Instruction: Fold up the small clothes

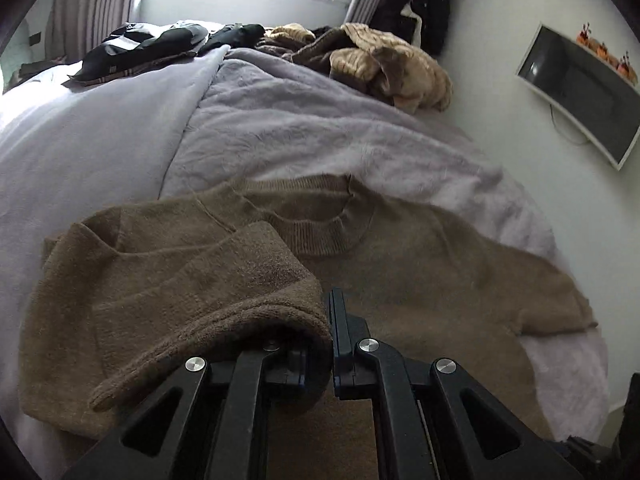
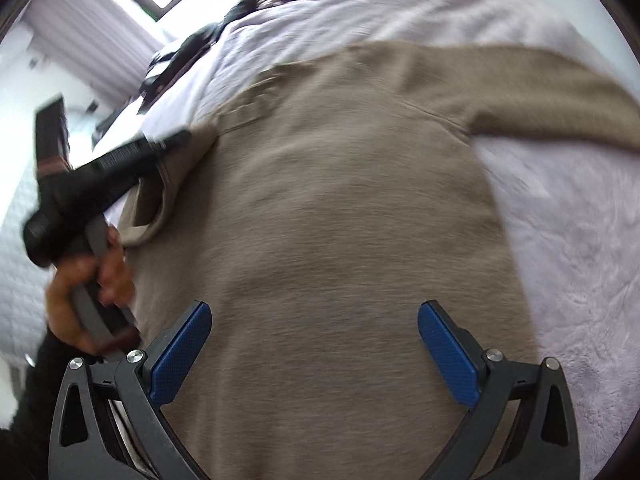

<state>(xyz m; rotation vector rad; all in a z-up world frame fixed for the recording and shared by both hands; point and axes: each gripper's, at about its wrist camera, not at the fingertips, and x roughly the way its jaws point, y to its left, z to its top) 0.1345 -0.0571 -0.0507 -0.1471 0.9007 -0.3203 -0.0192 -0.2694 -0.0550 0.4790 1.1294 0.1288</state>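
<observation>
Left wrist: left gripper (image 1: 330,344) clenched on a sleeve (image 1: 224,300) of the sweater (image 1: 420,280) — right gripper (image 2: 314,350) released above its body.

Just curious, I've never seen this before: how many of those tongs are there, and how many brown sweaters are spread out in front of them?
Tongs: 2, left tongs shut on the sleeve, right tongs open.
Brown sweater: 1.
Total: 3.
</observation>
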